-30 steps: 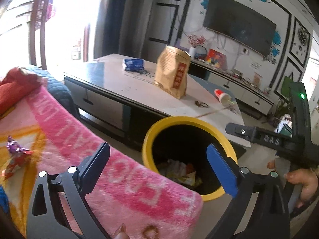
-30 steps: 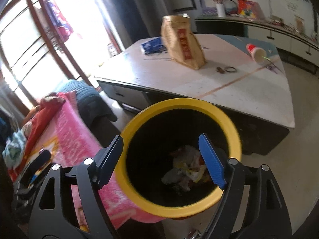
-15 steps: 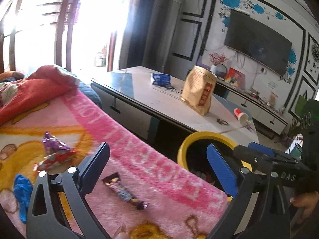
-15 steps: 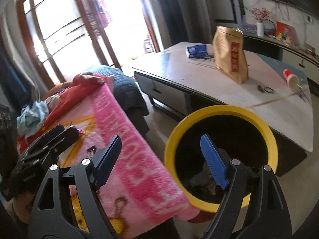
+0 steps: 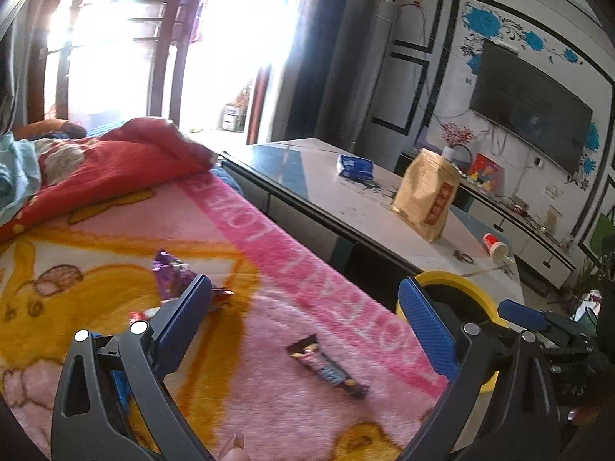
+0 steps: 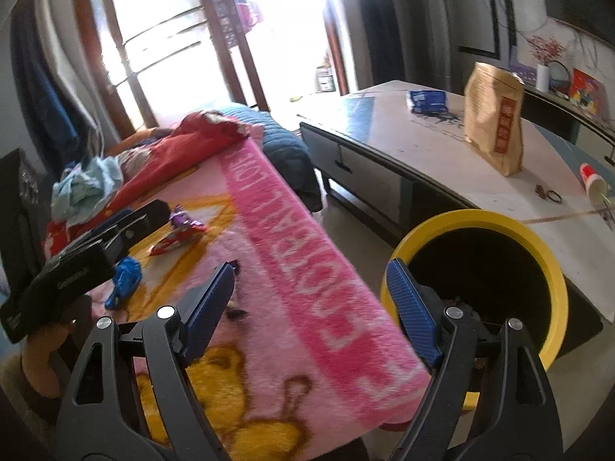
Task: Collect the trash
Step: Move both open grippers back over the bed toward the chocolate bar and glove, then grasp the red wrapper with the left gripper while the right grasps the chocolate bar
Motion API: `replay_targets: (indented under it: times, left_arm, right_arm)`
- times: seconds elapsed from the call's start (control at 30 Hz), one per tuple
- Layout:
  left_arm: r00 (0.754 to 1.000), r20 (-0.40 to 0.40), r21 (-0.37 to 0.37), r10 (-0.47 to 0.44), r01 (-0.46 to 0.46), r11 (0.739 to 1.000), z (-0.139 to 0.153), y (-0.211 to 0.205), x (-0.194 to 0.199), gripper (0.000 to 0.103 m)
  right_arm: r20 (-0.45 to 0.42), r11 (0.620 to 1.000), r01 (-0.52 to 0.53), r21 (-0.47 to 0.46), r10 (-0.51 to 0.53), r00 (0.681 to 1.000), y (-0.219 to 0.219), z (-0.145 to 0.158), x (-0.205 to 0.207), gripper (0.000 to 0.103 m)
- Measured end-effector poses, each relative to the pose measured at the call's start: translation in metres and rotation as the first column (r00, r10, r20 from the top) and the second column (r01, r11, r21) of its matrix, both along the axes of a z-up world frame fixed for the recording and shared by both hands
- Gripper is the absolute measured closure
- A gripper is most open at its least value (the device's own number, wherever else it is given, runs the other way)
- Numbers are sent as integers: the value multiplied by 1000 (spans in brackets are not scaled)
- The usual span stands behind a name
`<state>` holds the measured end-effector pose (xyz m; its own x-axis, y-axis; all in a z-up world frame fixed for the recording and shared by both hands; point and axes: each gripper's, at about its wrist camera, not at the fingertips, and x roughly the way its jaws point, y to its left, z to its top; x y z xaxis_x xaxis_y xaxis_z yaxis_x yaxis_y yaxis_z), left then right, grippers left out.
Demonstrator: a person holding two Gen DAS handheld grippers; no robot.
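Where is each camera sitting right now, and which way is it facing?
Left wrist: on the left gripper, facing down over the pink blanket and candy bar wrapper; a fingertip shows below.
Right wrist: on the right gripper, facing the blanket edge and yellow bin; the left hand's gripper shows at left.
Shared: blanket, bin, coffee table, paper bag.

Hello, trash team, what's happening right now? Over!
Left gripper open, empty. Right gripper open, empty. Brown candy wrapper and purple wrapper lying on pink blanket. Yellow bin beside it. Nothing blocking.
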<state>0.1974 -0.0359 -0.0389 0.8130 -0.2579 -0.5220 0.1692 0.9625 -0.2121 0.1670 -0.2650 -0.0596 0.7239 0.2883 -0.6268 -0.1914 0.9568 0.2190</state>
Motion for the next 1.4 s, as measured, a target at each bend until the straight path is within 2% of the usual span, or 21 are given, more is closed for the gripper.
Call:
replay_targets:
  times: [0.2,0.43,0.53,0.6,0.73,0.83,0.93,1.0,1.07,1.17,1.23,1.27,1.4]
  left_arm:
    - [999,-16,26,49,-48,998,-5,31,4,8]
    - [995,-73,99,73,-66,993,-15,69,18,9]
    - [992,-111,106,52,-40,994,-20,78,28,11]
    - [989,-144,118,31,-14,993,-25,81,36,20]
    - [971,-236,153,-34,71,986,-41,82,57,27]
    - [959,-275,192,-65,120,974,-51,78,68,30]
    - [951,-300,224,-75,147,963,-59,74,76,39]
    - [945,-317,239,-78,159,958,-65,72,79,42]
    - [942,-327,249,-81,169,954,-68,69,79,47]
    - [933,-350,257,-80,178,950,-73,65,78,59]
    - [930,-359,266,-80,184,946,-76,62,74,63]
    - [930,-358,272,-80,185,944,-76,60,72,65]
    - [930,-356,287,-85,196,938,-75,54,65,72]
  right_arm:
    - [-19,996,-79,-28,79,997,35,-4,4,30]
    - [-79,985,-156,-73,150,986,72,-25,17,30]
    - [-105,981,-171,-86,162,981,80,-34,23,31]
    - [-120,980,-176,-90,164,979,84,-39,27,34]
    - [-144,979,-182,-93,168,975,91,-48,35,36]
    - [-151,977,-187,-101,170,974,95,-54,39,38]
    - [-166,978,-186,-90,170,971,97,-60,43,44]
    - [-191,978,-195,-77,177,965,97,-65,46,51]
    - [-212,975,-209,-73,189,959,99,-70,47,67]
    - [-215,974,-211,-86,189,958,98,-72,45,80]
    - [-226,975,-211,-70,190,955,95,-71,44,88]
    - [-231,975,-212,-60,193,954,93,-71,45,91]
    - [-244,976,-213,-34,199,949,89,-70,45,91]
